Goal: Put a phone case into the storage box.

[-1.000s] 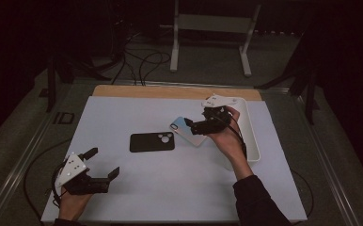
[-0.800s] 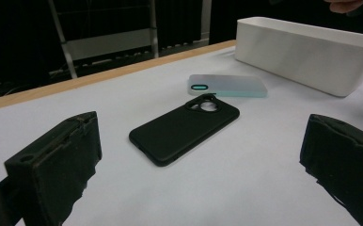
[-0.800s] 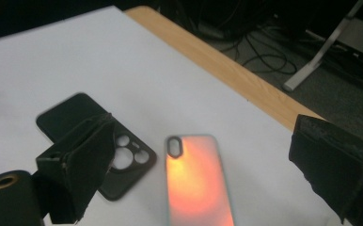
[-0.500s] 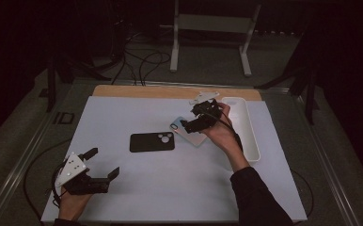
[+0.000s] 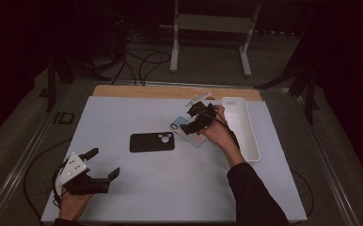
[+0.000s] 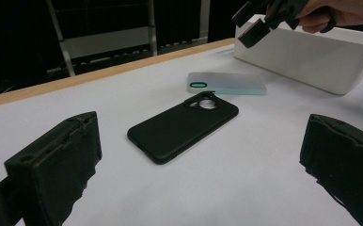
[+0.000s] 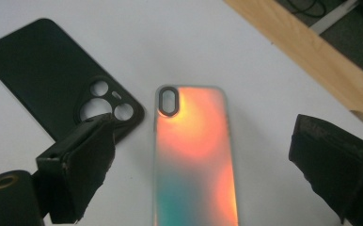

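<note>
I'm looking down on the white surface (image 5: pixel 170 188), and going by size first: the white bin (image 5: pixel 245 136) lies along its 3 o'clock edge, its inside hard to read from here. At the middle lies the black phone case (image 5: pixel 152 141), flat, camera cut-outs toward 3 o'clock. Just beside it at 2 o'clock is the iridescent phone case (image 7: pixel 196 155), flat too, glowing orange and teal in the right gripper view, its near end cut off by the frame.

My right claw (image 5: pixel 194 123) hovers over that iridescent case, jaws spread wide to either side of it, gripping nothing. I judge this the approach step for a pick. Next I'd need to lower, straddle the case's long edges and close; it's thin and flat, so the jaws must get right down to the surface.

My left claw (image 5: pixel 102 176) rests at 7 o'clock, released and empty, well apart from both cases.

Hard to tell: whether the right jaws touch the surface yet, and the dark background beyond.
</note>
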